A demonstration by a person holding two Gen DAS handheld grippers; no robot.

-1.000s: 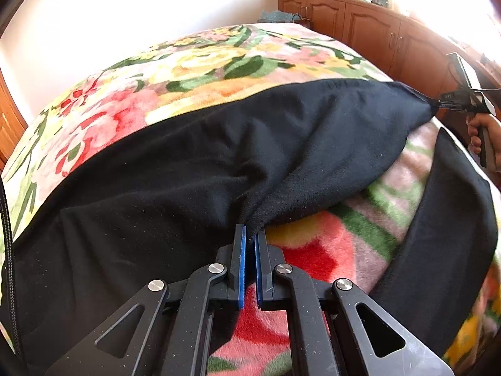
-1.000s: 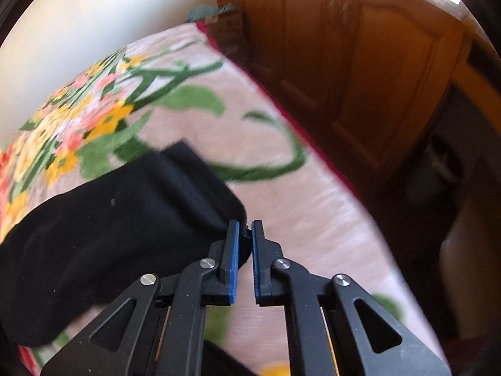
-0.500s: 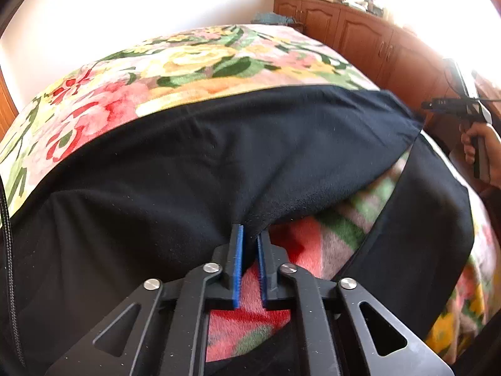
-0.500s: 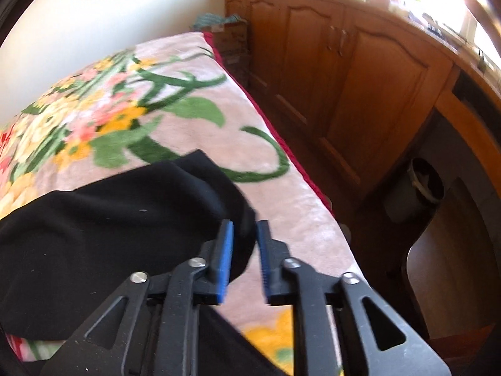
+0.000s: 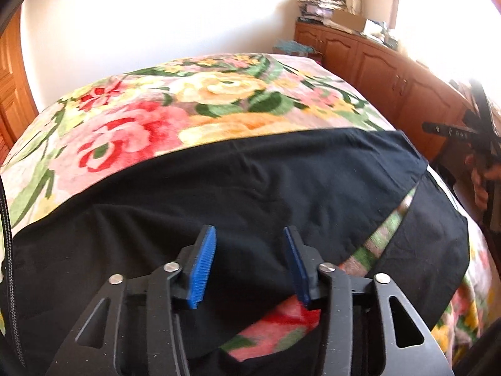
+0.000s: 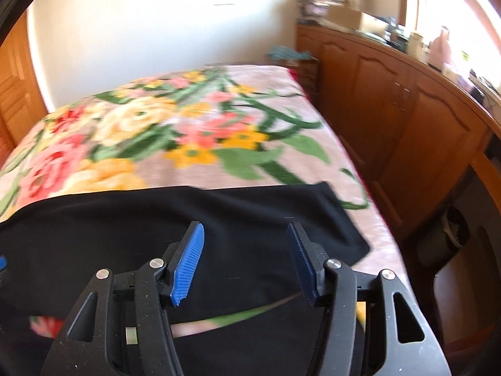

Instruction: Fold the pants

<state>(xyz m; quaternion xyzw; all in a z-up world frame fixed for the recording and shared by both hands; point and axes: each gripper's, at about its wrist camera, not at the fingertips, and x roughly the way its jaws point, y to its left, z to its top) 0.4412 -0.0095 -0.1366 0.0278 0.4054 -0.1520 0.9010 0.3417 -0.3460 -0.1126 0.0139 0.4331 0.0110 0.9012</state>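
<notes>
Black pants [image 5: 250,188] spread across the floral blanket [image 5: 188,109], one leg laid out; left gripper [image 5: 249,263] and right gripper [image 6: 245,260] opening, empty, above the cloth; next move, judged: regrasp an edge for folding

Your widest free stretch is the far half of the bed [image 6: 194,131], where bare floral blanket runs to its far edge. The black pants [image 5: 250,188] lie flat across the near half, so you can pass over them. Along the bed's right edge the wooden cabinets [image 6: 407,125] stand close, leaving a narrow aisle. A wall closes off the far edge.
</notes>
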